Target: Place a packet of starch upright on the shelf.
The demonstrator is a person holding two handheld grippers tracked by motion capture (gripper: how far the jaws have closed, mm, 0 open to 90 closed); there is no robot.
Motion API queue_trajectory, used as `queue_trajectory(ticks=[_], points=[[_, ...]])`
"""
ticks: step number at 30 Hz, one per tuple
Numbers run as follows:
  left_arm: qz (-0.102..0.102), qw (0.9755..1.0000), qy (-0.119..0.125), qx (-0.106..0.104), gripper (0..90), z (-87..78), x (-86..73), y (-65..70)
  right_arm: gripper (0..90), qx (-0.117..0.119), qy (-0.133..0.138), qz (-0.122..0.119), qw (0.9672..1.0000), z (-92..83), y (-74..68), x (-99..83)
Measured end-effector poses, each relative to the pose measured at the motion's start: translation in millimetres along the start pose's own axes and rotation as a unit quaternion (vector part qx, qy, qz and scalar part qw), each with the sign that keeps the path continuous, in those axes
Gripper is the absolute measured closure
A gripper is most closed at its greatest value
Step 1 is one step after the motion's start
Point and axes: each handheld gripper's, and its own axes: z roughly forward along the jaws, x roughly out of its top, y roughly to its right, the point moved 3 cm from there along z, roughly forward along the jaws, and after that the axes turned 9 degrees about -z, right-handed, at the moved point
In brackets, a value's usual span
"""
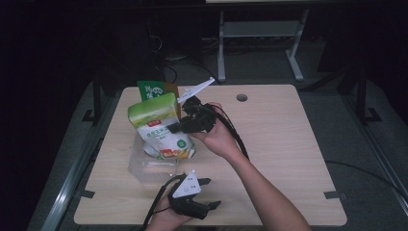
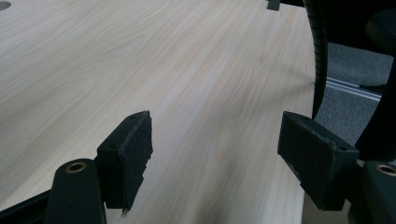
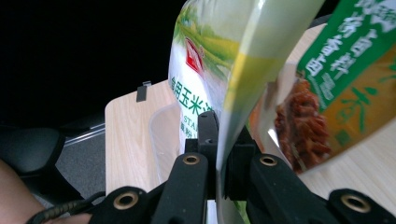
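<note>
Left gripper (image 1: 208, 192) sits nearest, at about 6 o'clock on the table (image 1: 288, 144), jaws spread wide with nothing between them; in the left gripper view my two black pads (image 2: 128, 156) frame bare pale woodgrain. Right gripper (image 1: 174, 128) is up near table centre, jaws pinched nearly closed on the edge of the white-and-green bag (image 1: 161, 127). In the right gripper view that thin bag edge (image 3: 224, 135) runs straight down between my two jaws. Bag hangs tilted, top at 11 o'clock, its bottom down in the clear plastic bin (image 1: 149, 166) just left of centre. Label: red square logo, green Chinese text that looks like "食用玉米淀粉", with Latin letters "STA" cut off below. Green band across the bag top, yellow-green side.

Second bag (image 1: 156, 90) stands behind at 12 o'clock from the first, green top with white Chinese characters, orange lower part; in the right gripper view it (image 3: 336, 93) shows a clear window with reddish-brown strips. Its characters are too cropped to read surely. Round grommet hole (image 1: 242, 97) at the table's far edge, roughly 1 o'clock.
</note>
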Motion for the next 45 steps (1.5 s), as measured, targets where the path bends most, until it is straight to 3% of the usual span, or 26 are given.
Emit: queue_trajectory(ticks=[5,10,20,31,42,45], points=[[-0.003,1.0000,0.000,-0.002,26.0,0.6,-1.9,-1.1,87.1,0.015,0.003,-0.004,0.9999,17.4,-1.9,3.0],[0.010,0.9999,-0.010,-0.005,26.0,0.6,-2.0,-1.9,87.1,0.030,0.004,0.000,0.9995,32.8,-4.8,5.3],[-0.001,0.9999,-0.005,-0.009,26.0,1.7,-3.3,1.0,87.1,0.052,-0.006,-0.007,0.9986,64.8,-11.4,6.8],[0.004,0.9998,-0.014,-0.013,26.3,2.3,-4.8,0.8,87.0,0.074,-0.024,-0.006,0.9970,97.8,-11.6,-7.8],[0.013,0.9997,-0.019,-0.014,26.2,5.8,-5.9,2.1,83.9,0.082,-0.035,0.007,0.9960,102.5,-8.1,-27.2],[0.012,0.9997,-0.019,-0.013,26.2,5.9,-5.8,1.4,80.7,0.085,-0.023,0.010,0.9961,98.3,-6.4,-27.4]])
